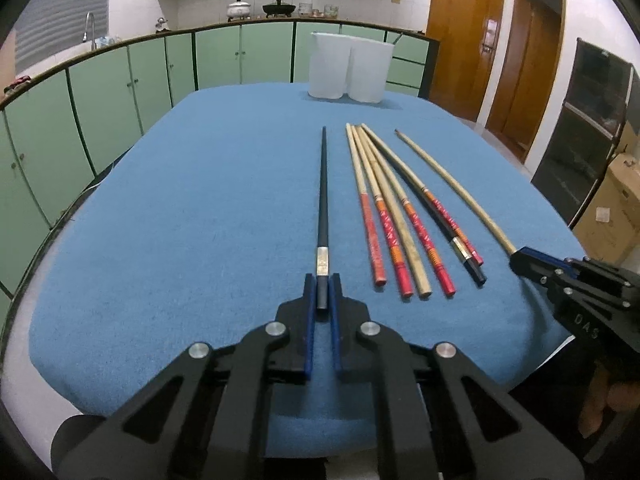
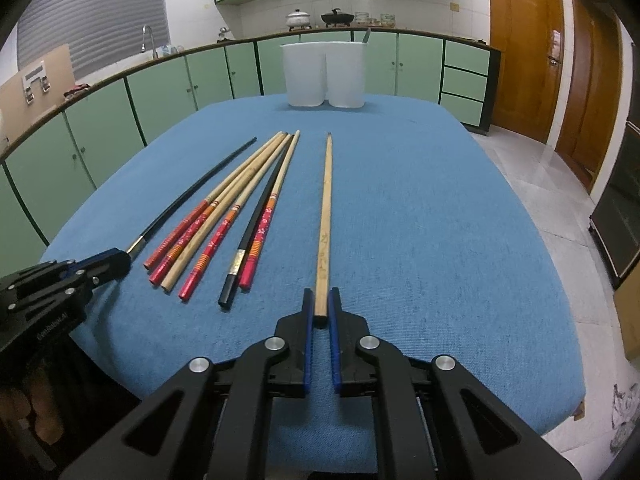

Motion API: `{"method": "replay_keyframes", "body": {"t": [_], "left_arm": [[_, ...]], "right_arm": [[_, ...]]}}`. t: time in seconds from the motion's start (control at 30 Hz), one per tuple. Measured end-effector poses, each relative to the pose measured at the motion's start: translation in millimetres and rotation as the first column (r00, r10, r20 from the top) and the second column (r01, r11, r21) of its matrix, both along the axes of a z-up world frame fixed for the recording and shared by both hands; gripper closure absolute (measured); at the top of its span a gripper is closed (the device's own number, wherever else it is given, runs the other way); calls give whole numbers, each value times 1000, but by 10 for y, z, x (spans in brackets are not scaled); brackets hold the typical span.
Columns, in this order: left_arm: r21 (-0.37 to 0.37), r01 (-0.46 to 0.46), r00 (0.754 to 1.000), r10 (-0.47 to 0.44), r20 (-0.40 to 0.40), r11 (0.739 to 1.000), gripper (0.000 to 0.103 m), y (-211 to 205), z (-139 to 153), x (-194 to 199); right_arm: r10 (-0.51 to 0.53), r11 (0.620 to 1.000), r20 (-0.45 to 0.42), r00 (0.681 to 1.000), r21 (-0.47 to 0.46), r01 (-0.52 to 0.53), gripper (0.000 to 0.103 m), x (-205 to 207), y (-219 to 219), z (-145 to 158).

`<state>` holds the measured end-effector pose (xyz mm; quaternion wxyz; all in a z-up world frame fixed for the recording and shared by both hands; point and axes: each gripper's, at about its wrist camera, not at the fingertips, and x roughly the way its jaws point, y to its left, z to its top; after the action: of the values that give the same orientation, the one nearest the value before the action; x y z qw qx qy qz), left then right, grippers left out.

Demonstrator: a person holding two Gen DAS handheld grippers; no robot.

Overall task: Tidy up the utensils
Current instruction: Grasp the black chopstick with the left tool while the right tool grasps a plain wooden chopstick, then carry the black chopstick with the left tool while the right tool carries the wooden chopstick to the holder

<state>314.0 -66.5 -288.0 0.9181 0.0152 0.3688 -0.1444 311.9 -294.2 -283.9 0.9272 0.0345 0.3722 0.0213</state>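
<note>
Both grippers, left gripper (image 1: 322,294) clamping the black chopstick (image 1: 324,192) and right gripper (image 2: 321,308) the bamboo chopstick (image 2: 325,216), pinch only near ends, so far tips may droop or twist loose.

Blue-clothed worktop (image 1: 180,200) with chopsticks and two white containers

Centre frame, a black chopstick (image 1: 324,188) lies alone; just right of it a fanned cluster of chopsticks (image 1: 400,216), mostly red-handled, one plain wooden and one black; further right a plain wooden chopstick (image 1: 452,184). Two white containers (image 1: 348,70) stand touching at the worktop's far edge, upper centre.
</note>
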Motion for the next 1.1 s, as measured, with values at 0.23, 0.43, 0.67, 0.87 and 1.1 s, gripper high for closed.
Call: {"method": "replay_keyframes", "body": {"t": [0.23, 0.43, 0.67, 0.87, 1.1], "left_arm": [[-65, -13, 999, 17, 51, 998, 97, 61, 423, -64], [-73, -2, 993, 11, 121, 997, 97, 68, 892, -40], [-73, 24, 986, -12, 165, 997, 97, 86, 1322, 125], [-68, 65, 987, -54, 152, 996, 97, 93, 1582, 412], [-39, 117, 985, -111, 129, 992, 97, 13, 1787, 783]], "right_arm": [[-8, 999, 70, 998, 34, 5, 96, -157, -25, 361], [-4, 1000, 142, 990, 26, 1, 96, -174, -36, 862], [30, 1000, 183, 983, -13, -28, 96, 71, -32, 1419], [62, 997, 175, 983, -58, -53, 96, 393, -13, 1737], [103, 993, 125, 987, -64, -96, 96, 865, -30, 1990]]}}
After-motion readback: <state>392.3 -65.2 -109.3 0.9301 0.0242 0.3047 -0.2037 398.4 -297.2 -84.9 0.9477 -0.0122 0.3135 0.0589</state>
